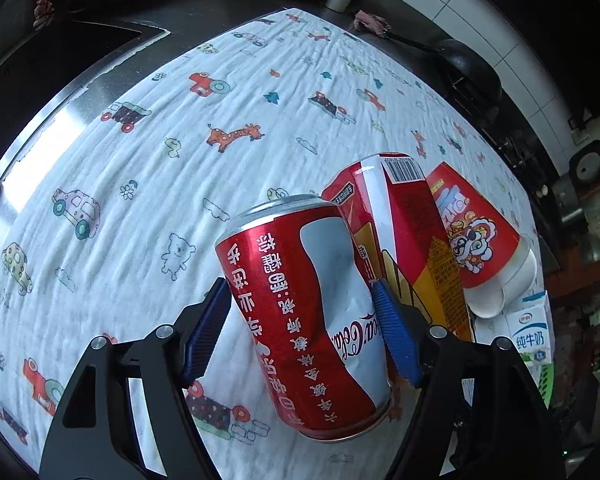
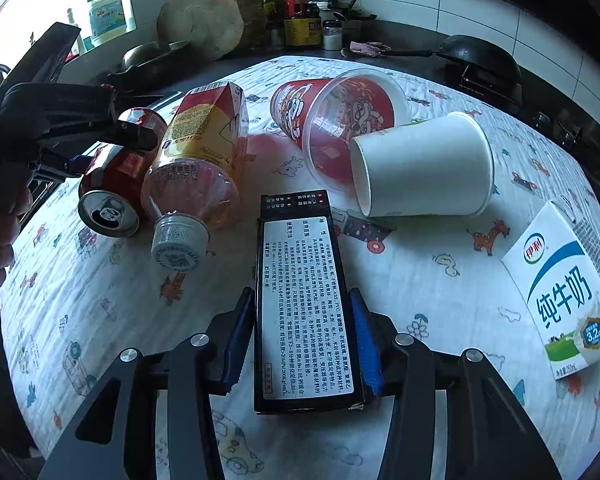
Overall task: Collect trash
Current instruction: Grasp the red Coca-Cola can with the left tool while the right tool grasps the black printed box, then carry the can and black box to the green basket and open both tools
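My left gripper [image 1: 302, 314] is shut on a dented red cola can [image 1: 306, 312], its blue pads pressing both sides; the can [image 2: 112, 184] also shows at the left of the right wrist view with the left gripper [image 2: 76, 148] around it. My right gripper [image 2: 302, 336] is shut on a long black box [image 2: 304, 300] with a white text label. A plastic bottle [image 2: 192, 168] with a red-yellow label lies beside the can. A red printed clear cup [image 2: 340, 120] and a white paper cup [image 2: 424, 168] lie on their sides. A milk carton [image 2: 560, 300] lies at the right.
A white cloth with cartoon prints [image 1: 160, 160] covers the counter. A steel sink [image 1: 48, 60] lies at the left. A black wok [image 2: 480, 60], bottles [image 2: 300, 12] and a round wooden board [image 2: 204, 24] stand at the back by the tiled wall.
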`<state>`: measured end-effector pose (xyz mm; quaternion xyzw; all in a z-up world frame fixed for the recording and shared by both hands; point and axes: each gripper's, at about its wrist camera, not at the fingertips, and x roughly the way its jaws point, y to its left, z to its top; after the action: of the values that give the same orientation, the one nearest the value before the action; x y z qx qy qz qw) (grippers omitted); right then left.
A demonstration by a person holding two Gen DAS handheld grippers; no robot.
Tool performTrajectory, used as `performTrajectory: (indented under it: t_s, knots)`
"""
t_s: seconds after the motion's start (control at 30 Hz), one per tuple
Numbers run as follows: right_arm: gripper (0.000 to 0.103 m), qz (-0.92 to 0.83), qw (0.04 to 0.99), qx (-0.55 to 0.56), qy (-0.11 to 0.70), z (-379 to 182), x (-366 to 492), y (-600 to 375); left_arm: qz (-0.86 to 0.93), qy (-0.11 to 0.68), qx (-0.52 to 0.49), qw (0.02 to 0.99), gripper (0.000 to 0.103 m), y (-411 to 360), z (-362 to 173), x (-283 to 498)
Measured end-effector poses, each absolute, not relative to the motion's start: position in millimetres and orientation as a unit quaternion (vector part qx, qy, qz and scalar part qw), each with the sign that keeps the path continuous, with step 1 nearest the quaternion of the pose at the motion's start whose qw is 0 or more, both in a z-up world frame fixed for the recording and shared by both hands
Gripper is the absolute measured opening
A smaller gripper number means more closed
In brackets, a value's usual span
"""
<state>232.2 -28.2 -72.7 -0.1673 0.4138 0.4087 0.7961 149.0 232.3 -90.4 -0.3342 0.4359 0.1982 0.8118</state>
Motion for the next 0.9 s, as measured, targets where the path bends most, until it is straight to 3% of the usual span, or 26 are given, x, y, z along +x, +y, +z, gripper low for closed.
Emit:
performTrajectory:
  t_s: [0.47,0.9]
  knots:
    - [0.044,0.368,0.832,-0.092,0.405,-38.0,204.7,-102.2,0.109,0.418,-0.273,0.859,0.070,194.6,-27.7,113.8]
    - [0.044,0.222,0.897,-0.033,0.381,6.2,209.1,-252.1,-0.065,0.418,-0.215,0.880,0.069,63.7,12.5,165.1]
